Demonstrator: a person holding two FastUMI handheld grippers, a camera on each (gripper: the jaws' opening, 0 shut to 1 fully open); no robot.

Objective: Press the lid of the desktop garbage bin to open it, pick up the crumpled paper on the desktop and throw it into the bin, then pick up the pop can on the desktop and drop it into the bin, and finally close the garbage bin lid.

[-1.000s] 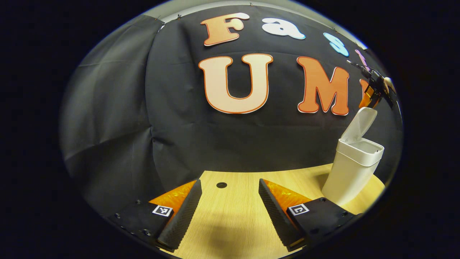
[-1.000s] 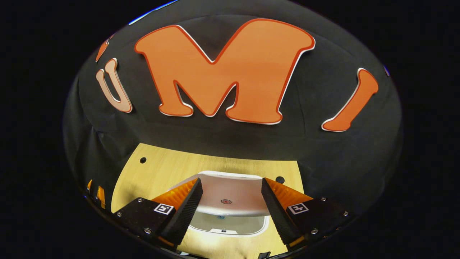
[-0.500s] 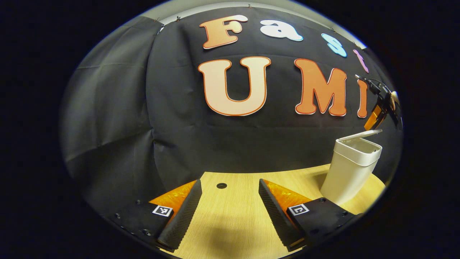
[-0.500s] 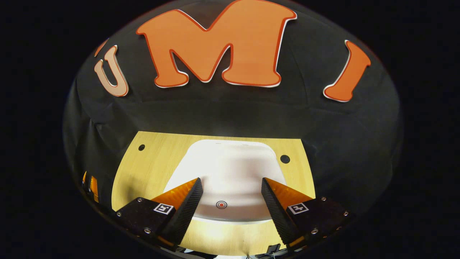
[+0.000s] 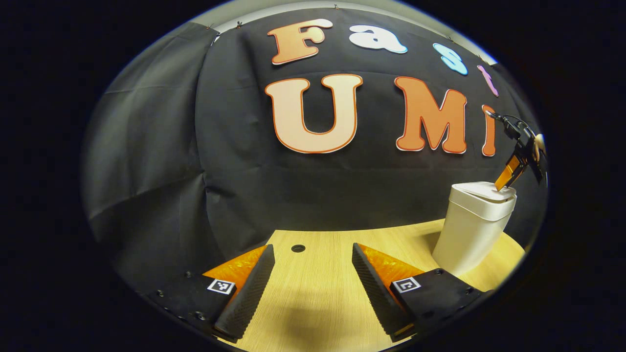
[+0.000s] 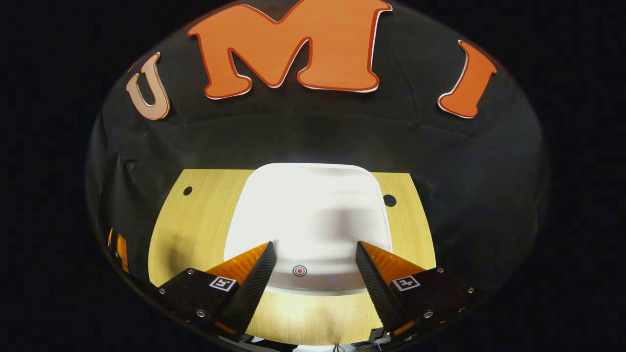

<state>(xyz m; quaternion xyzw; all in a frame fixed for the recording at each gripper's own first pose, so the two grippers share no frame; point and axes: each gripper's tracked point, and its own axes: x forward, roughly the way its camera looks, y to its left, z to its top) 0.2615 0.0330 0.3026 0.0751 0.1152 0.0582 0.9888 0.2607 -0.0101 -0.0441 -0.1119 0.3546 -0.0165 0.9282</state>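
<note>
A: In the right gripper view, where is the bin?

B: Its white lid (image 6: 308,215) lies flat in the middle of the frame, seen from above, with the tabletop (image 6: 195,215) showing on either side. A small red ring mark (image 6: 299,270) sits near the lid's lower edge.

A: And the right gripper (image 6: 315,254)?

B: Its fingers stand wide apart at the bottom of the frame, holding nothing, with the ring mark between them.

A: Does it touch the lid?

B: In the left gripper view the right gripper (image 5: 508,176) is at the right edge, its tip down at the top of the garbage bin (image 5: 472,230); it looks like contact, though the edge is too warped to be sure.

A: The left gripper (image 5: 313,256)?

B: Lower centre, fingers wide and empty over bare tabletop (image 5: 318,293), with a small dark hole (image 5: 298,248) just beyond them. The bin stands well to its right.
</note>
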